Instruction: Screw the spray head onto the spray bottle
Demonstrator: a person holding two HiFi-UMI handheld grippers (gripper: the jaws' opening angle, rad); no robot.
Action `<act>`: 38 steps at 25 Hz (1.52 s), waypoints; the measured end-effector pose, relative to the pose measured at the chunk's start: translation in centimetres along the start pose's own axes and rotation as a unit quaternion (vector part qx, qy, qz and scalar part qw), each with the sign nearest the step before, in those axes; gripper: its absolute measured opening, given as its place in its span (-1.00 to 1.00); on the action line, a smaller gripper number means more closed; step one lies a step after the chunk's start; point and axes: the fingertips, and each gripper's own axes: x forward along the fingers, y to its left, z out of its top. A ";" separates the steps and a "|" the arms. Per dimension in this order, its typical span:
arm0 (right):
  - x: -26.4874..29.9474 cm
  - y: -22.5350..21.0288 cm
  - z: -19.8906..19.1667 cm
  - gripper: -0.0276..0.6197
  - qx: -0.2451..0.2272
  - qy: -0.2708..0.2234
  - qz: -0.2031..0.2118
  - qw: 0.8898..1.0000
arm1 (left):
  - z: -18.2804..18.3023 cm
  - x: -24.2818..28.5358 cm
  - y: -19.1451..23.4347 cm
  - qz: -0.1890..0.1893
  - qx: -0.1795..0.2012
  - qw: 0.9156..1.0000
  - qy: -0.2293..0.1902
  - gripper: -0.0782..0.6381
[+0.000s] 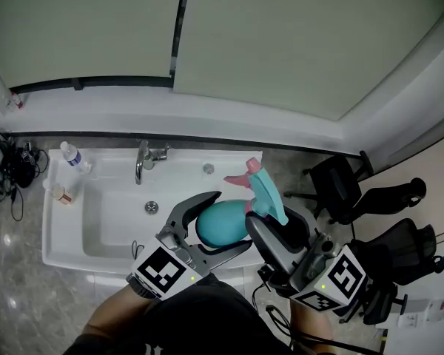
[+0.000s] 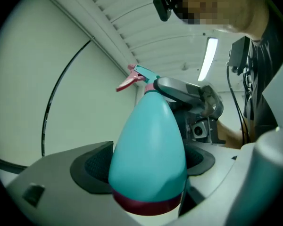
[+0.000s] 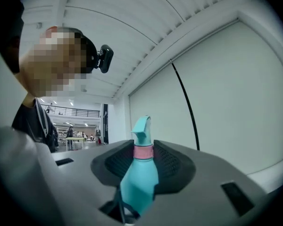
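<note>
Sink [image 1: 96, 224] below; left gripper [image 2: 148, 169] clamps spray bottle [image 1: 220, 222], right gripper [image 3: 143, 160] clamps spray head [image 1: 263, 188].

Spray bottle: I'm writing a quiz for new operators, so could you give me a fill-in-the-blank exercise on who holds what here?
1. The left gripper is shut on the wide teal body of the spray ____.
2. The right gripper is shut on the spray ____, which has a pink trigger.
3. Beyond both grippers in the head view is a white ____ with a tap.

Missing words: bottle; head; sink
</note>
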 end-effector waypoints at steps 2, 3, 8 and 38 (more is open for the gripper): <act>0.0 -0.3 -0.2 -0.51 0.007 0.006 -0.023 1.000 | -0.2 0.0 0.2 0.015 0.011 1.000 0.005 0.40; 0.0 -0.4 -0.3 -0.51 0.010 0.010 -0.032 0.999 | -0.3 0.0 0.3 0.021 0.017 1.000 0.008 0.39; 0.1 -1.1 -1.0 -0.51 0.008 0.034 -0.099 0.994 | -1.0 0.2 0.7 0.035 0.028 0.999 0.018 0.37; -2.5 -2.1 4.3 -0.15 0.206 -0.070 0.403 0.889 | 2.9 -2.4 -5.1 -0.219 -0.022 0.975 -0.038 0.38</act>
